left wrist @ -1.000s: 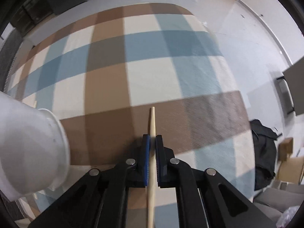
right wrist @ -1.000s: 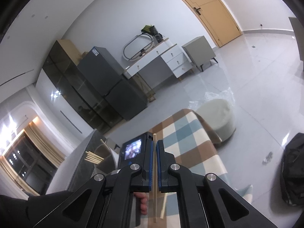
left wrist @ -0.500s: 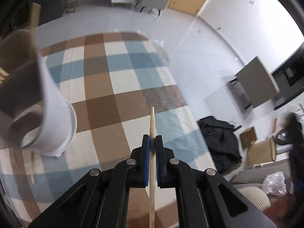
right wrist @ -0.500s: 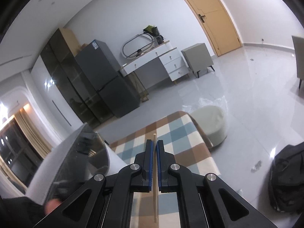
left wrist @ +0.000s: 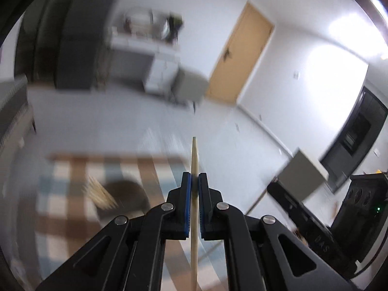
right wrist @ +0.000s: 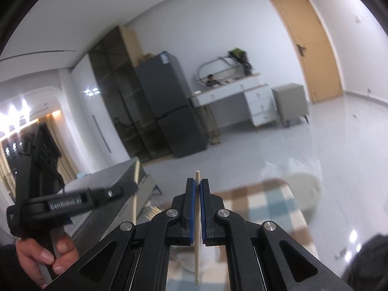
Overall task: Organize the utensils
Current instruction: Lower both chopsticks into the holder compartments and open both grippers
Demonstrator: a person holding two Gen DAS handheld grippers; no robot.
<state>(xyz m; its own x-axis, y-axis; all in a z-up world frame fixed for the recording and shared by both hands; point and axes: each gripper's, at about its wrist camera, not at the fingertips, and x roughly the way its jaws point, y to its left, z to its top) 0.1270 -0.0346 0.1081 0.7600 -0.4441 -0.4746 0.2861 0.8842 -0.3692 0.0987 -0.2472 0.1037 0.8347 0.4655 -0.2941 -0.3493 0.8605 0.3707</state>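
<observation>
L wrist view is taken from just behind the left gripper (left wrist: pixel 193 181), along its fingers, aimed slightly below level across the room; heavily blurred. R wrist view is taken likewise from behind the right gripper (right wrist: pixel 197 185), aimed nearly level. Both are set close to own jaws, far from the room bkgd. Shared by both: wooden door (left wrist: pixel 238 58) (right wrist: pixel 312 46), white desk (left wrist: pixel 155 55) (right wrist: pixel 242 97), dark fridge (right wrist: pixel 169 101), checked rug (left wrist: pixel 80 177) (right wrist: pixel 264 201) below the fingertips. Left gripper (right wrist: pixel 72 200) is seen side-on, left of right tool.
</observation>
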